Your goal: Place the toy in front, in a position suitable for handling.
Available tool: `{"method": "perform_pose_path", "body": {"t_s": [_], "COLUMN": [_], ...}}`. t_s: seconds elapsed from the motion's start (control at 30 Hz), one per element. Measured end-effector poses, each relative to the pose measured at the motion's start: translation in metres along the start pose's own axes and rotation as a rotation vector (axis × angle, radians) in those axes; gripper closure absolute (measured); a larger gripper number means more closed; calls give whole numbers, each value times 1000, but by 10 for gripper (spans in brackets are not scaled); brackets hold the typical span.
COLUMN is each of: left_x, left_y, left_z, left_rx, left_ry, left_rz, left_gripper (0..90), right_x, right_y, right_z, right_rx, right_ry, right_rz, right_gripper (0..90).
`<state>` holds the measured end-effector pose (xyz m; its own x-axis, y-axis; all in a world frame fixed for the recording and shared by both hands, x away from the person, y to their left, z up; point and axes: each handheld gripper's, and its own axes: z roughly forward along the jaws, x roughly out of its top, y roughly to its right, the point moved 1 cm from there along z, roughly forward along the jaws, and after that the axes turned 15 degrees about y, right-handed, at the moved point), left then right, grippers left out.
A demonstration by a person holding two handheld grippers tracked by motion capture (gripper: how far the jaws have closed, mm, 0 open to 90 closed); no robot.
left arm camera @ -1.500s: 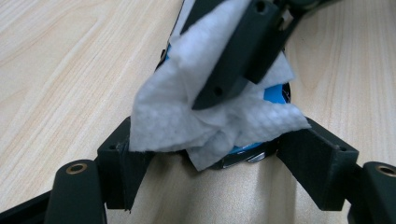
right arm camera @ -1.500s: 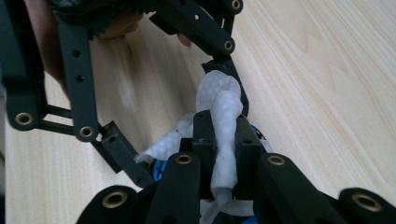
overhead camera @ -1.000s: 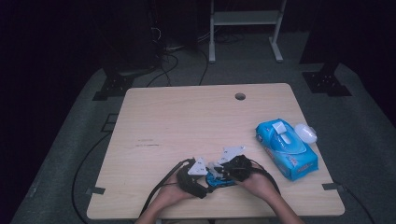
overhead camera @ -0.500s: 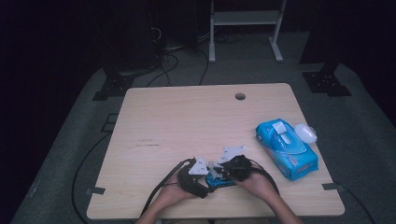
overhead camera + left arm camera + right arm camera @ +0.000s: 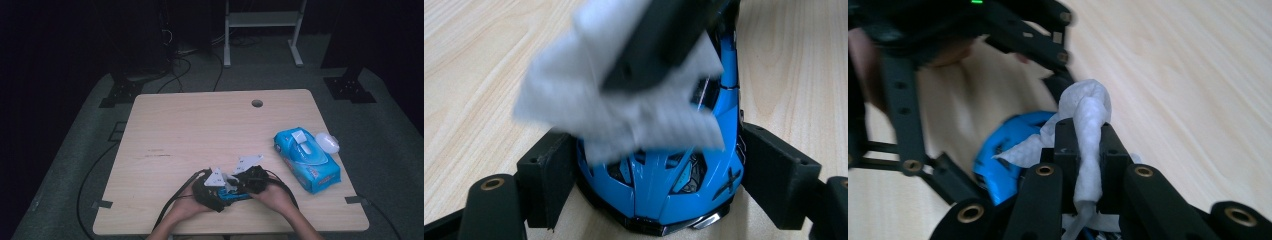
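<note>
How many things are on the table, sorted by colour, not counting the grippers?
Blue: 2, the toy car and the wipes pack.
White: 2, the wipe pinched over the car and the rounded white thing beside the pack.
Total: 4.

Toy car (image 5: 235,194) on bench (image 5: 200,130) near front edge, between left tongs (image 5: 216,186) and right tongs (image 5: 239,181). Wipe (image 5: 1087,140) on car. Wipes pack (image 5: 306,159) well right; lid (image 5: 327,142) beside pack's far end.
</note>
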<state>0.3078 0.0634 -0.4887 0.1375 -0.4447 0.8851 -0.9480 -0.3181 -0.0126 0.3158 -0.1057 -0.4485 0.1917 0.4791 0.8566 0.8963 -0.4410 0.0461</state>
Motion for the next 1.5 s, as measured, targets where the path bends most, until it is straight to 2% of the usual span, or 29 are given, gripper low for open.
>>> {"method": "perform_pose_path", "body": {"t_s": [0.07, 0.1, 0.2, 0.33, 0.43, 0.63, 0.73, 0.93, 1.0, 1.13, 1.2, 1.33, 1.4, 1.5], "left_x": [0, 0, -1, -1, -1, 0, 1, 0, 0, 0, 0, 0, 0, 0], "left_y": [0, 0, 1, 1, 1, 1, 2, 1, 0, 0, 0, 0, 0, 0], "left_z": [-1, -1, -1, -1, -1, 0, -1, -3, -3, -3, -3, -4, -4, -4], "left_rx": [-1, -5, -4, -5, -9, -8, -4, -10, -15, -12, -12, -14, -14, -12], "left_ry": [1, 2, 7, 13, 7, 1, -4, -6, -8, -10, -8, -11, -10, -14], "left_rz": [7, 9, 5, 5, 8, -1, -2, -1, 0, 0, -3, 4, 2, 3], "left_gripper": [217, 225, 230, 232, 234, 234, 233, 223, 230, 231, 232, 232, 232, 233], "right_x": [2, 3, 0, -5, -5, 2, 6, 4, 4, 7, 9, 7, 6, 4], "right_y": [-5, -5, 1, 16, 14, -2, -8, 2, -1, -15, -19, -16, -17, -21], "right_z": [4, 4, -1, -14, -16, 2, 8, 1, 3, 17, 21, 18, 17, 13], "right_rx": [4, 3, -7, -53, -54, 11, 22, 15, 17, 69, 77, 67, 82, 133], "right_ry": [-10, -15, -15, -18, -19, -25, -49, -52, -46, -45, -45, -39, -34, -34], "right_rz": [-44, -44, -20, 24, 12, -38, -72, -23, -25, -54, -66, -38, -34, -36], "right_gripper": [825, 825, 826, 826, 827, 826, 826, 826, 826, 826, 826, 826, 826, 827]}}
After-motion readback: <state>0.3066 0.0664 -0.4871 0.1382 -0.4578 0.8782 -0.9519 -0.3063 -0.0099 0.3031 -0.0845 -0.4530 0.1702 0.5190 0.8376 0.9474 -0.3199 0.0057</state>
